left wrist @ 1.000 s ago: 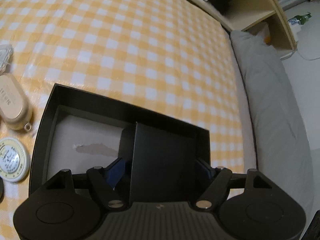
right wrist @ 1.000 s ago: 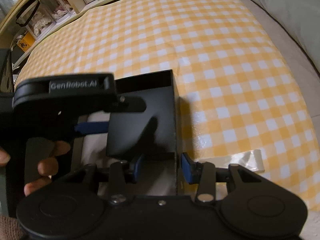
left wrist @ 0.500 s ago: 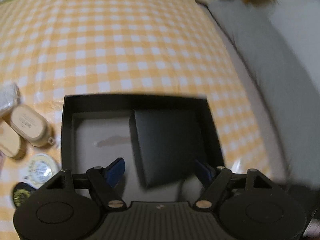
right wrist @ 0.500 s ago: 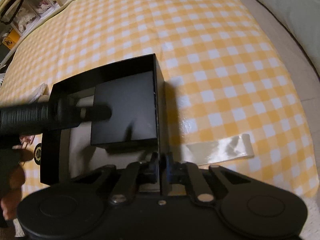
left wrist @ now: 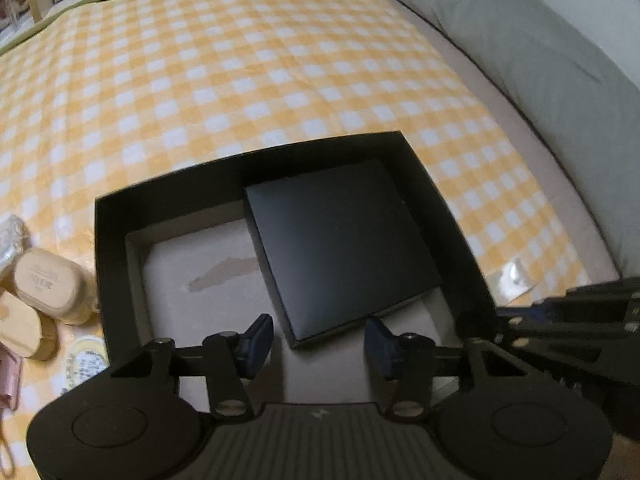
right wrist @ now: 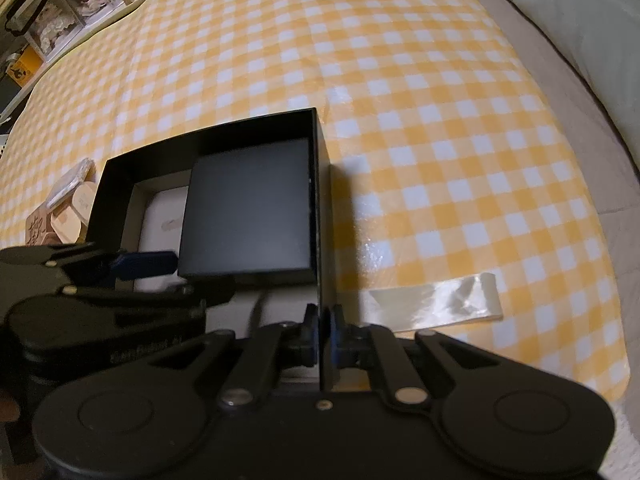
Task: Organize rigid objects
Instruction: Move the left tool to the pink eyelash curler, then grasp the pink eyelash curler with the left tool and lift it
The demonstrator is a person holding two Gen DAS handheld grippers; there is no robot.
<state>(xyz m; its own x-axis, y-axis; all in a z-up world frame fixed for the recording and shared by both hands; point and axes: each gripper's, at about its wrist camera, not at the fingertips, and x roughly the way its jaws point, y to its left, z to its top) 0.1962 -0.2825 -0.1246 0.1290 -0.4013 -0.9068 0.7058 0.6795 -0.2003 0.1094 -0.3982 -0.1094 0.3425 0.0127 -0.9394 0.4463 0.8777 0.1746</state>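
While clamped on right wall of black tray [right wrist: 318, 184], right gripper [right wrist: 321, 330] likely steadies it. Left gripper [left wrist: 316, 340] spread, empty, lower centre. Black box [left wrist: 340, 248] sits inside tray, right half; small items [left wrist: 44, 284] wait at left edge.

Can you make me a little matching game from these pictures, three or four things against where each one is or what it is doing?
Things:
1. small black box
2. right gripper
3. left gripper
4. beige oval case

Places or states:
A. open, holding nothing
B. on the checked cloth, left of the black tray
C. lying inside the tray
D. shut on the tray's right wall

Pairs: 1-C, 2-D, 3-A, 4-B
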